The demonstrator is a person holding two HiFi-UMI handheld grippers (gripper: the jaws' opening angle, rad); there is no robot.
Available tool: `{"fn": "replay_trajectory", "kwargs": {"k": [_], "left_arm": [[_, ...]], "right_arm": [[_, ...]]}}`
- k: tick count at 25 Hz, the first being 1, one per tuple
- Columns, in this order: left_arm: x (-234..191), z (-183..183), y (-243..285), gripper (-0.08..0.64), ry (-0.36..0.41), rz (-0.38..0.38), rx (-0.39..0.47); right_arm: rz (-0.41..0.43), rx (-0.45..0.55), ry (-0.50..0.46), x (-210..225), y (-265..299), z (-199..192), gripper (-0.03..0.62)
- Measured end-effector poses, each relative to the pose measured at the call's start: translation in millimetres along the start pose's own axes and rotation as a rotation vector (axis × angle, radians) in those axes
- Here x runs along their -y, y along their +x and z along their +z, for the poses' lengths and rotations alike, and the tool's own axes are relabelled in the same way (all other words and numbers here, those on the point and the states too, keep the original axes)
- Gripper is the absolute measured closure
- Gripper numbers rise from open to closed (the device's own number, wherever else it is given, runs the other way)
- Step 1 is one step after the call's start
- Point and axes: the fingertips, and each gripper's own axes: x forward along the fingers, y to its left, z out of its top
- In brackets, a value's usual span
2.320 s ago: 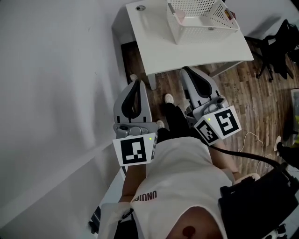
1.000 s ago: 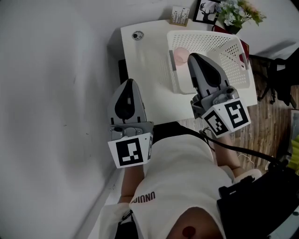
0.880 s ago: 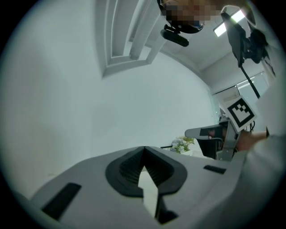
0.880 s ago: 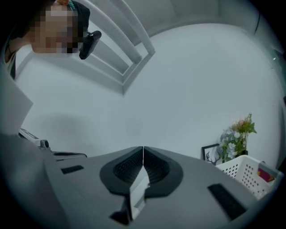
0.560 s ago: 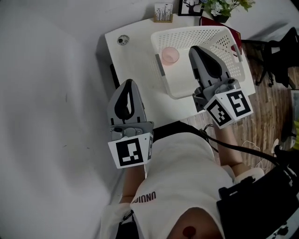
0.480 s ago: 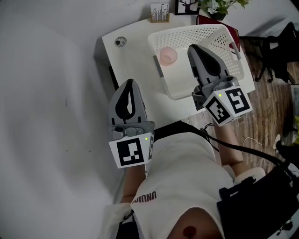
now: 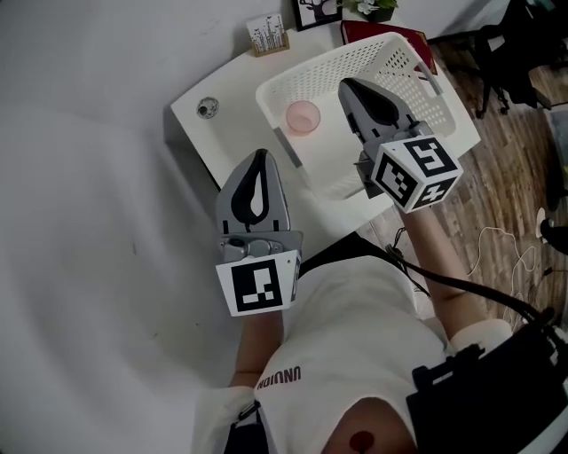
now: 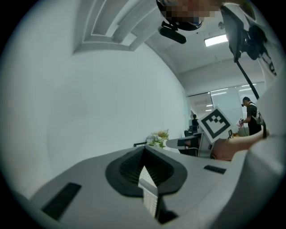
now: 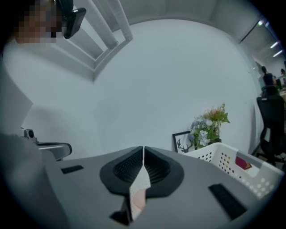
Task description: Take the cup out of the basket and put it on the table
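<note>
A pink cup [image 7: 303, 115] stands upright in the near left corner of a white perforated basket [image 7: 355, 53] on a white table [image 7: 226, 111]. My right gripper [image 7: 349, 82] is shut and empty above the basket, its tip just right of the cup. My left gripper [image 7: 260, 152] is also shut and empty, over the table's near edge, left of the basket. In the right gripper view, a sliver of the pink cup [image 9: 138, 199] shows below the closed right gripper [image 9: 143, 148], and the basket [image 9: 223, 161] lies to the right. The left gripper [image 8: 144, 150] faces a bare wall.
A small round fitting [image 7: 207, 109] sits in the table's far left corner. A card stand [image 7: 266, 34], a picture frame [image 9: 181, 141] and flowers [image 9: 210, 120] line the back wall. A red object [image 7: 373, 31] lies behind the basket. Wooden floor [image 7: 506, 160] and an office chair [image 7: 515, 27] are at right.
Both grippers have come forward from above the floor to the table. The right one now hangs over the basket beside the cup, the left over the table edge. Both stayed shut.
</note>
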Motion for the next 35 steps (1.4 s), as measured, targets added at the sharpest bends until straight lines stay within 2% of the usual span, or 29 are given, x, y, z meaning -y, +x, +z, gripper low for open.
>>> {"fn": "replay_trajectory", "kwargs": {"k": [8, 12, 19, 27, 32, 35], "left_arm": [[11, -17, 21, 0.549, 0.016, -0.114, -0.064], [14, -25, 29, 0.549, 0.005, -0.153, -0.088], [15, -32, 37, 0.549, 0.015, -0.182, -0.084], [7, -37, 44, 0.549, -0.003, -0.175, -0.08], [-1, -46, 50, 0.549, -0.013, -0.166, -0.078], [-2, -44, 49, 0.549, -0.018, -0.16, -0.078]], "right_arm": [[-0.041, -0.156, 0.027, 16, 25, -34, 0.571], [-0.021, -0.228, 0.046, 20, 40, -45, 0.488], [0.005, -0.353, -0.012, 22, 57, -71, 0.474], [0.132, -0.551, -0.119, 14, 74, -116, 0.343], [0.168, -0.619, -0.099, 16, 87, -144, 0.264], [0.184, -0.646, -0.102, 12, 88, -152, 0.244]]}}
